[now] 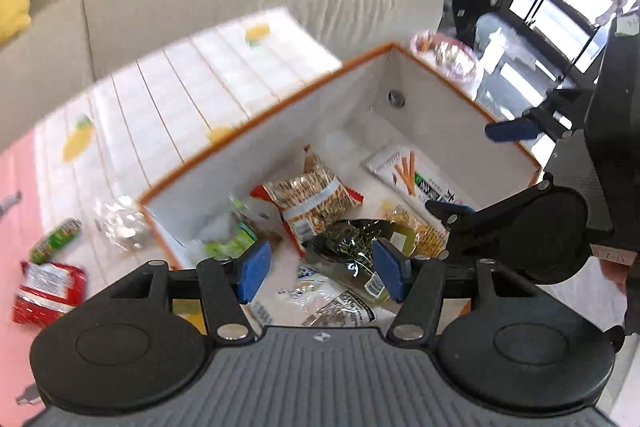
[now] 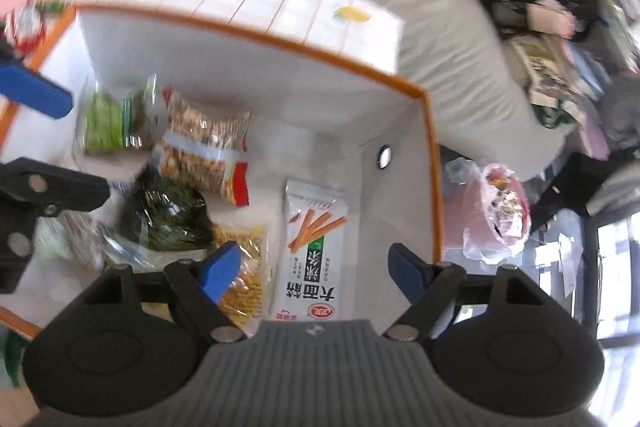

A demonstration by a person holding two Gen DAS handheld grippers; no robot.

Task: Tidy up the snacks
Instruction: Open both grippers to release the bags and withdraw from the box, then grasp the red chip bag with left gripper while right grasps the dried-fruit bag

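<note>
Evidently a depositing step is at its end: both tools are seen above the white storage box with orange rim (image 1: 256,131), and nothing is held by either. The left tool (image 1: 318,269) is spread wide, its blue pads clear of the packets beneath; the right tool (image 2: 316,271) is likewise spread wide, with only open space between its pads.

Inside the box several snacks are already gathered: a peanut packet with red ends (image 1: 308,197), a dark green seaweed-like packet (image 2: 168,215), a yellow noodle-like packet (image 2: 244,267), a green-pea packet (image 2: 106,119) and a long white packet printed with orange sticks (image 2: 310,247), which lies flat by the box's right wall.

Outside the box, on the tiled lemon-print surface (image 1: 168,95), some items are left: a red packet (image 1: 48,291), a green tube-shaped packet (image 1: 56,241) and a crumpled clear wrapper (image 1: 120,223), all just beside the box's left wall.

It is judged that the task is partly done. For the next move, one tool would need to be carried out over the rim toward the red packet, lowered with jaws wide across its narrower side, and closed on it before it is brought back over the box. Motion blur makes finer detail uncertain.
</note>
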